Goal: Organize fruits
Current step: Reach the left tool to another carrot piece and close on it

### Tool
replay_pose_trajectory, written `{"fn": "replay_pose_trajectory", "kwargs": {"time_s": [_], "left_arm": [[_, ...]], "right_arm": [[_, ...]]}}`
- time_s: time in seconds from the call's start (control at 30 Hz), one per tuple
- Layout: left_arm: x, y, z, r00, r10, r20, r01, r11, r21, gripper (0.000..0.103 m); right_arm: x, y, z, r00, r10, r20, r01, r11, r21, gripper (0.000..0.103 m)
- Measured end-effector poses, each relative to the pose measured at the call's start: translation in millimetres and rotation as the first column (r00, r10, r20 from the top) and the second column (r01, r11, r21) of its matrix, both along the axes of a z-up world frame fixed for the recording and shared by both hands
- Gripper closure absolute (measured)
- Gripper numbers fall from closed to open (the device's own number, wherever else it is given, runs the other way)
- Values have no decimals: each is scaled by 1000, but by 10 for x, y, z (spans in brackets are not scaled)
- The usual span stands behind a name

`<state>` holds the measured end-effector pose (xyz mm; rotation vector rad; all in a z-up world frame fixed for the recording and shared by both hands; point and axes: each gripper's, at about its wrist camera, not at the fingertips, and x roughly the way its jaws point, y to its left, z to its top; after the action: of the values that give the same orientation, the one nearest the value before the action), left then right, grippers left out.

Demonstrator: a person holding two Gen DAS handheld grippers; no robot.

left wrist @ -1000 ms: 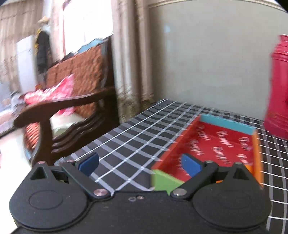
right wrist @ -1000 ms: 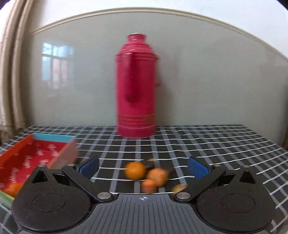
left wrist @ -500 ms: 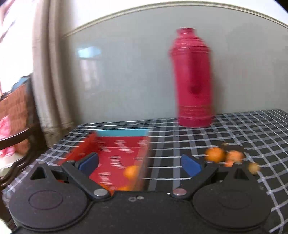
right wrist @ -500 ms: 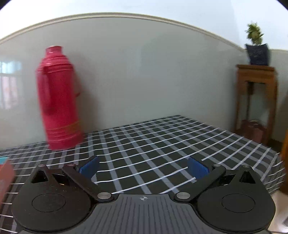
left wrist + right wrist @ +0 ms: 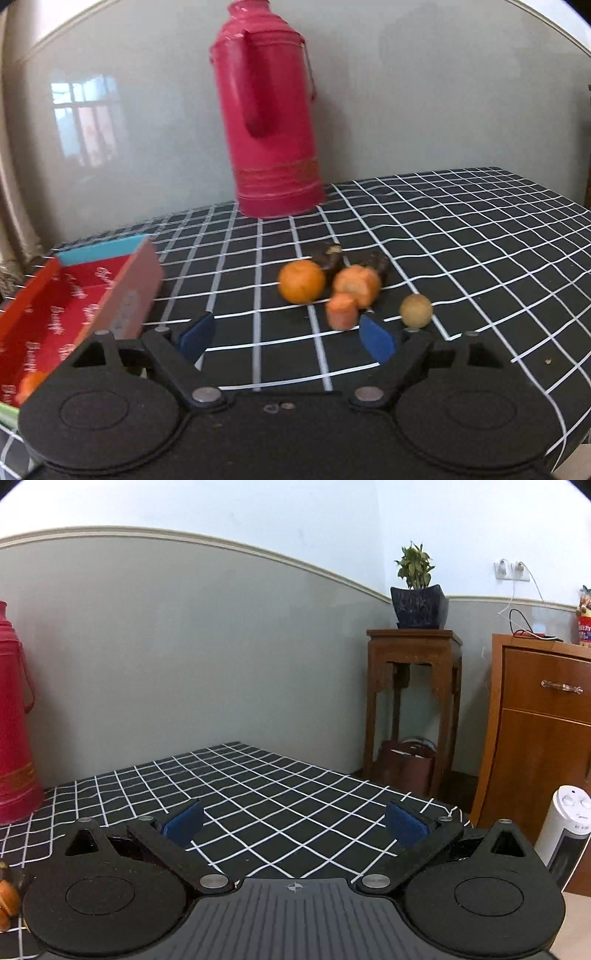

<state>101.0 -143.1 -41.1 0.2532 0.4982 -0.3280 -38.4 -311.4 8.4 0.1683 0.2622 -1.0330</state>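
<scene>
In the left wrist view a cluster of fruit lies on the black checked tablecloth (image 5: 461,240): a round orange (image 5: 301,281), a peeled orange piece (image 5: 357,285), a small orange chunk (image 5: 341,311), a yellowish round fruit (image 5: 416,310) and dark pieces (image 5: 334,256) behind. My left gripper (image 5: 286,338) hovers just short of them, its jaws closing with nothing between them. A red tray (image 5: 55,306) at left holds an orange piece (image 5: 31,382). My right gripper (image 5: 295,821) is open over bare cloth (image 5: 258,794); fruit (image 5: 7,897) peeks in at the lower left edge.
A tall red thermos (image 5: 271,110) stands at the wall behind the fruit, also at the left edge as thermos (image 5: 14,720). Beyond the table's right edge are a wooden plant stand (image 5: 413,709), a cabinet (image 5: 539,731) and a white appliance (image 5: 569,830).
The left gripper swung right from the tray toward the fruit cluster and its jaws narrowed. The right gripper swung right, away from the fruit and thermos, now facing the table's far corner.
</scene>
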Motion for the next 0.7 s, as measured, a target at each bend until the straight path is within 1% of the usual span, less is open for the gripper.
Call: {"fn": "replay_pose_trajectory", "kwargs": {"time_s": [0.03, 0.1, 0.17, 0.2, 0.27, 0.33, 0.4, 0.43, 0.47, 0.5, 0.57, 0.7], "left_arm": [[16, -30, -8, 1000, -7, -7, 7, 1000, -5, 28], [66, -94, -42, 999, -28, -27, 27, 1000, -15, 36], [111, -143, -80, 998, -41, -52, 40, 999, -17, 47], [140, -164, -102, 997, -46, -65, 45, 999, -20, 50], [183, -187, -120, 994, -59, -87, 57, 998, -33, 61], [227, -211, -131, 993, -72, -97, 68, 997, -44, 64], [260, -234, -149, 991, -79, -107, 74, 996, -48, 64], [277, -243, -157, 990, -81, -113, 75, 996, -51, 69], [299, -255, -166, 988, -88, -125, 81, 995, -57, 81], [328, -265, -189, 986, -92, -140, 83, 994, -64, 83], [336, -272, -192, 986, -90, -137, 82, 994, -67, 89], [320, -275, -195, 987, -90, -130, 82, 995, -64, 90]], "right_arm": [[-15, -14, 10, 1000, -8, -3, 8, 1000, -8, 0], [-65, -25, 30, 999, -34, 6, 34, 999, -29, 0], [-89, -60, 39, 999, -45, 13, 45, 998, -37, 0], [-95, -89, 47, 999, -40, 14, 41, 999, -33, 0], [-101, -136, 36, 999, -31, 16, 32, 999, -25, 0], [-114, -161, 33, 999, -28, 17, 28, 999, -18, 0], [-119, -189, 28, 1000, -24, 20, 24, 1000, -9, 0], [-124, -196, 26, 1000, -20, 22, 20, 1000, -6, 0], [-128, -208, 22, 1000, -15, 24, 15, 1000, -3, 0], [-128, -199, 21, 1000, -9, 25, 9, 1000, -1, 0], [-114, -196, 18, 1000, 3, 20, -3, 1000, 3, 0], [-93, -203, 7, 1000, 21, 16, -21, 1000, 12, 0]]}}
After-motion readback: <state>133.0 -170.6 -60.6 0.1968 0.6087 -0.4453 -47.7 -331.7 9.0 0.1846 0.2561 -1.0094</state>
